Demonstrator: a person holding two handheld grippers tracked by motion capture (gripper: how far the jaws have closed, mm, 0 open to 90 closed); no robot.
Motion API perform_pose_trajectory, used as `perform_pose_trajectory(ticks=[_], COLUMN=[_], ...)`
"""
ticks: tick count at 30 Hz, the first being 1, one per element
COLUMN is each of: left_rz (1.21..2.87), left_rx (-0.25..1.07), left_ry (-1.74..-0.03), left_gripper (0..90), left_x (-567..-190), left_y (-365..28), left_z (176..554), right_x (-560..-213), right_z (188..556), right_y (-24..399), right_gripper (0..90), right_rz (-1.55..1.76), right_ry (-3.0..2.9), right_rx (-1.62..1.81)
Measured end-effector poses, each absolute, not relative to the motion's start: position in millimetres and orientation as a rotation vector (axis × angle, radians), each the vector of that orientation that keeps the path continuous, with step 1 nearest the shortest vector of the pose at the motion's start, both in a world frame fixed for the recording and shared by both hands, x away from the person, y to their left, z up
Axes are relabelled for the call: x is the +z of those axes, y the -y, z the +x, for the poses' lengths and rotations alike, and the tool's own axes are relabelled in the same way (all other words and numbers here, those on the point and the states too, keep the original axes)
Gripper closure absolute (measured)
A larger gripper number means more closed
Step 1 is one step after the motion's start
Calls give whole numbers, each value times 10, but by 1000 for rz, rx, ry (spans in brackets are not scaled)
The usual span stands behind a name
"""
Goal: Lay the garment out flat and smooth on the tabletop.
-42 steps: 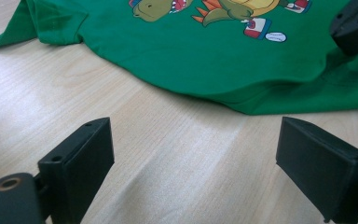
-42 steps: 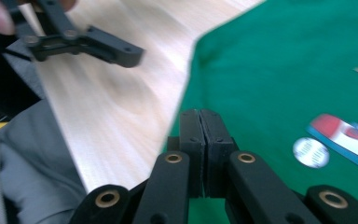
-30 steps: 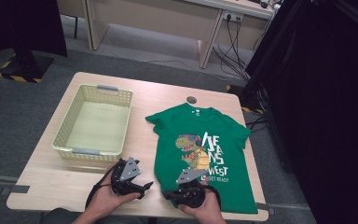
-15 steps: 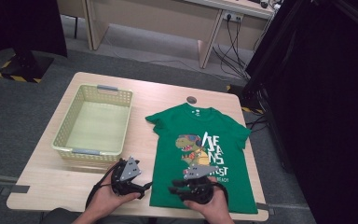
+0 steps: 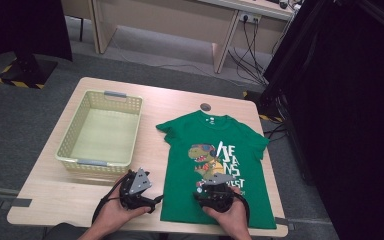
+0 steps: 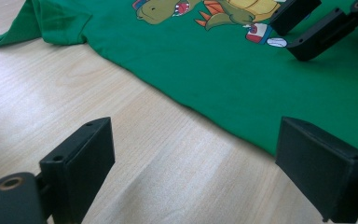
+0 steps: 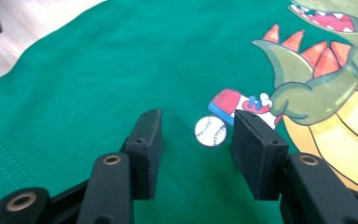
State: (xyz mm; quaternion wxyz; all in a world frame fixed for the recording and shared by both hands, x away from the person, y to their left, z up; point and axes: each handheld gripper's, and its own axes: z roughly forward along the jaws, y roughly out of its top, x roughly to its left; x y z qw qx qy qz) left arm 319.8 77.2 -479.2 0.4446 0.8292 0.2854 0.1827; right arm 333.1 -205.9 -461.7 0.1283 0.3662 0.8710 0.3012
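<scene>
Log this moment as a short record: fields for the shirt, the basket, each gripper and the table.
shirt: green T-shirt with a dinosaur print, spread flat, collar away from the person
basket: pale yellow basket, empty, left of the shirt, apart from it
left gripper: left gripper open, over bare wood beside the shirt's edge, nothing between its jaws
right gripper: right gripper over the shirt's lower front near the printed baseball, jaws just been opening, no cloth pinched
table: wooden table, small dark round thing beyond the collar

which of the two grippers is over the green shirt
The right gripper, its jaws just opened with nothing between them, sits above the green shirt near the dinosaur print. The left gripper hangs over bare table beside the shirt's edge.
</scene>
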Motion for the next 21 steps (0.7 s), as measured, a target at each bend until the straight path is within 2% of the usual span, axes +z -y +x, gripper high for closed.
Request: perform_pose_trajectory(ticks=[12, 17, 21], left_rz=[2063, 2057, 2062], left_rx=[455, 454, 455], left_ry=[-701, -706, -703], left_gripper=[111, 111, 111], left_x=[-4791, -4791, -4791], left_y=[-766, -774, -771], left_z=[3195, 3195, 3195], right_x=[-4635, -4557, -4451], right_z=[3286, 3358, 3648], right_y=[1989, 2095, 2347], right_gripper=[533, 447, 385], right_rz=[972, 1024, 1197], right_ry=[-2578, -2543, -2406], right_rx=[920, 946, 917])
